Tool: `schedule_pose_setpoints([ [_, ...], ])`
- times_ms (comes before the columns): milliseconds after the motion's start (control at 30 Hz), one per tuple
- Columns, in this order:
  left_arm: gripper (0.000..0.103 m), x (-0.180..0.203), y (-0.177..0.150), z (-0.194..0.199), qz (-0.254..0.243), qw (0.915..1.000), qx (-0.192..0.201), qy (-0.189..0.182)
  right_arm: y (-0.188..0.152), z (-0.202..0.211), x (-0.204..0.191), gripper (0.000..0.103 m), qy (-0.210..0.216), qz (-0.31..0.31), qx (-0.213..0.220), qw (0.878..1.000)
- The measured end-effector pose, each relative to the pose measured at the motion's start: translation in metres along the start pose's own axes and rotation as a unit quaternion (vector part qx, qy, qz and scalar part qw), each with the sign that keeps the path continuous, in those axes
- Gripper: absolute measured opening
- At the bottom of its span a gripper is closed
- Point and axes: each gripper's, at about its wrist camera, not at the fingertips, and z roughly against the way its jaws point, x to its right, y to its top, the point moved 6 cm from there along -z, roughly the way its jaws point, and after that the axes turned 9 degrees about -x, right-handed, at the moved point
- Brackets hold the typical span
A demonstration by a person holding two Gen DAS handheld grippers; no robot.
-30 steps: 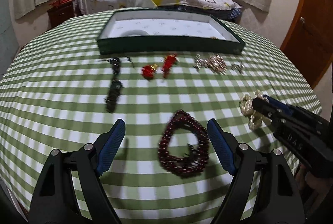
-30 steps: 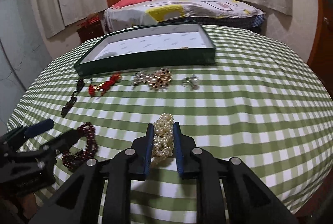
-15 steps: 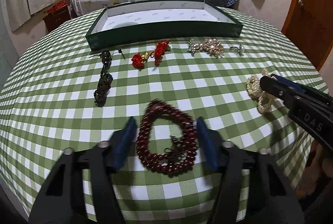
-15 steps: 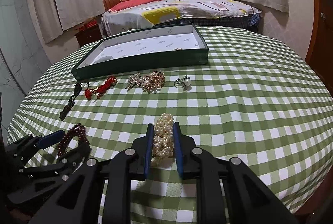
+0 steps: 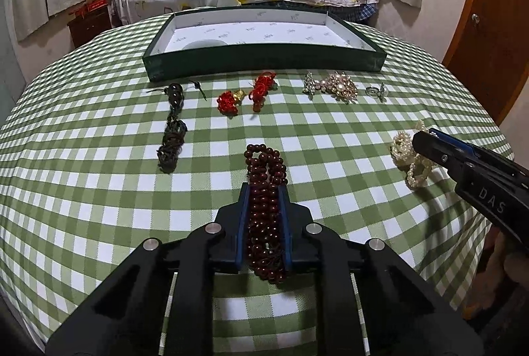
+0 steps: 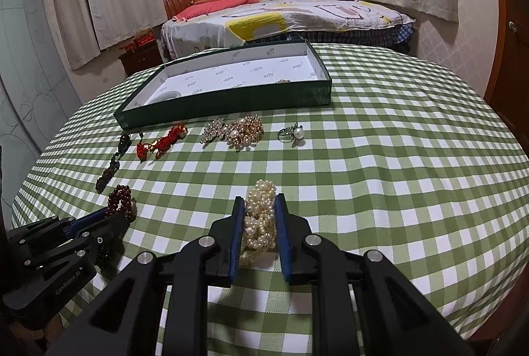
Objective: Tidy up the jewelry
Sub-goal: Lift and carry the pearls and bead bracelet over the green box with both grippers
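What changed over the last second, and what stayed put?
The left gripper moved in around the dark red beads and closed on them, squeezing the loop into a narrow bunch. The right gripper stayed clamped on the pearls. The other jewelry and the box did not move.

A tray (image 5: 264, 63) is set at the far side of the table (image 5: 82, 190). Before it, 4 pieces are laid in a row: a beaded cord (image 5: 172, 127) at left, then a knotted ornament (image 5: 246, 93), a brooch (image 5: 332, 84), and a ring (image 5: 375, 90) at right.
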Motion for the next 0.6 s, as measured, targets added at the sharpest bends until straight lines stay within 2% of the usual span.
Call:
schedule_pose_setpoints([
  [300,0.016,-0.005,0.011,0.014,-0.004,0.9995,0.029,0.011,0.004,0.005,-0.004,0.02,-0.001,0.003,0.007,1.0],
  [600,0.016,-0.011,0.021,0.02,0.003,0.999,0.04,0.018,0.012,0.01,-0.006,0.02,-0.004,0.006,0.016,1.0],
])
